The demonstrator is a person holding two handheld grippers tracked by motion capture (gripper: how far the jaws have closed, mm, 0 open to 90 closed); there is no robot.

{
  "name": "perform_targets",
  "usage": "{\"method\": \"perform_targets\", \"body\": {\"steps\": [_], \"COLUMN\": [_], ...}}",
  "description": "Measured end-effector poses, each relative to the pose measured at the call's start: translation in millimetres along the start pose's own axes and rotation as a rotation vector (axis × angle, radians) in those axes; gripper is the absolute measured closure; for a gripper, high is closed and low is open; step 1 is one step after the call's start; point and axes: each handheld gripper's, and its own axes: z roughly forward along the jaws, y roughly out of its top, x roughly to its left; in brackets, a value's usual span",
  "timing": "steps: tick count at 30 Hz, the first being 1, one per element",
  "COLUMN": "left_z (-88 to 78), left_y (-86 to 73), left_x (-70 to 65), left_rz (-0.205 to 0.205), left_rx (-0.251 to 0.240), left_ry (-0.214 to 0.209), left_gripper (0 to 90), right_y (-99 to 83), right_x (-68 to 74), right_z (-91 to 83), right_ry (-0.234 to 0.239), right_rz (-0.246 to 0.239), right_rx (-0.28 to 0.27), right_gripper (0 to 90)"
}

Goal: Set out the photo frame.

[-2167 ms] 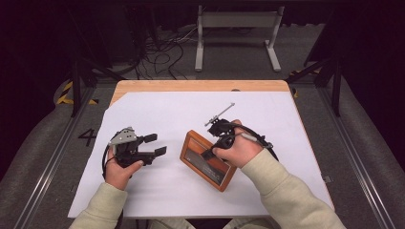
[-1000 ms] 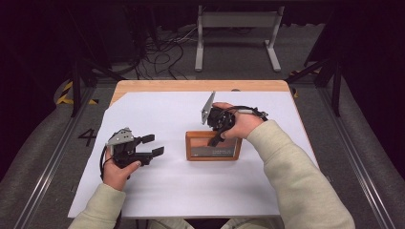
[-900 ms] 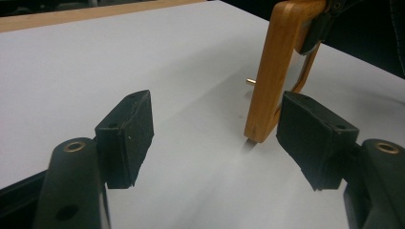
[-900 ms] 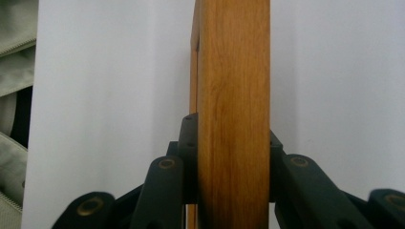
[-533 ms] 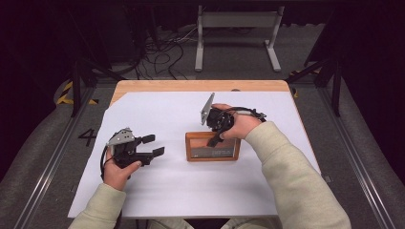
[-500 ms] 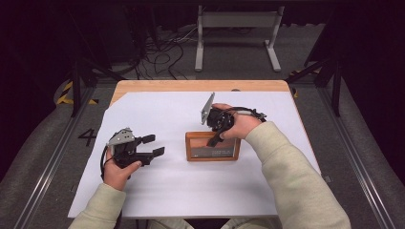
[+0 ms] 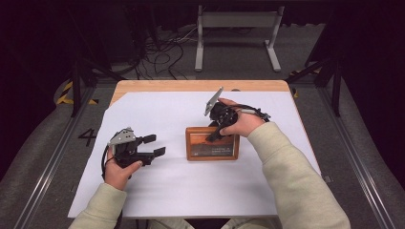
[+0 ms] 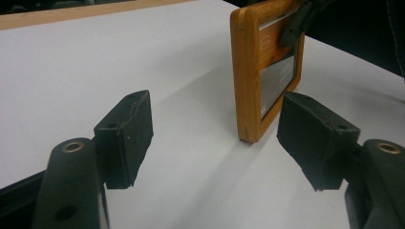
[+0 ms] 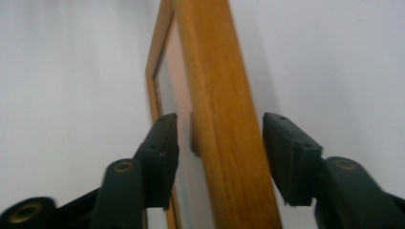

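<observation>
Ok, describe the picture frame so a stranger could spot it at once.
Start at the white sheet covering the table. Right of its middle stands a small wooden picture frame, upright on its long edge, facing the person. The right gripper sits over its top edge, jaws just opened with the edge between them; it is the only wooden thing on the sheet.
</observation>
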Motion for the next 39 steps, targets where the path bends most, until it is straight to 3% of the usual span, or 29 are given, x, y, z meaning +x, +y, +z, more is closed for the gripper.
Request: {"method": "perform_targets", "body": {"steps": [6,11,13,20,24,30,36,39], "left_z": [-0.1,-1.9,-2.4,-2.1,-4.3,-6.4,-5.9,-6.8], "left_y": [0.3,0.9,1.1,-2.8,-2.8,-3.9,-4.0,-3.4], "left_x": [-0.4,-3.6,-4.2,-5.7,-7.2,-9.9,-10.2,-10.0], "left_rz": [0.004,0.009,0.01,0.006,0.001,-0.001,0.0,-0.002], "left_rx": [0.0,0.012,0.033,0.064,0.074,0.079,0.076,0.069], "left_ry": [-0.001,0.005,0.03,0.04,0.051,0.05,0.06,0.06], "left_gripper": [28.1,27.1,26.5,24.5,23.1,22.2,21.4,19.3], "right_y": [-1.8,-7.8,-14.8,-36.9,-55.7,-84.8,-108.5,-123.1], "right_x": [1.8,3.4,2.7,7.8,17.8,33.0,44.1,49.7], "right_z": [-8.3,-20.5,-28.1,-47.9,-64.1,-80.6,-86.3,-89.8], "right_ry": [-0.017,-0.07,-0.073,-0.151,-0.187,-0.253,-0.273,-0.307], "right_rz": [0.02,0.04,0.086,0.129,0.214,0.254,0.287,0.303], "right_rx": [-0.043,-0.081,-0.118,-0.188,-0.248,-0.335,-0.394,-0.427], "right_gripper": [42.3,36.0,33.7,25.4,19.1,18.4,16.2,14.7]}}
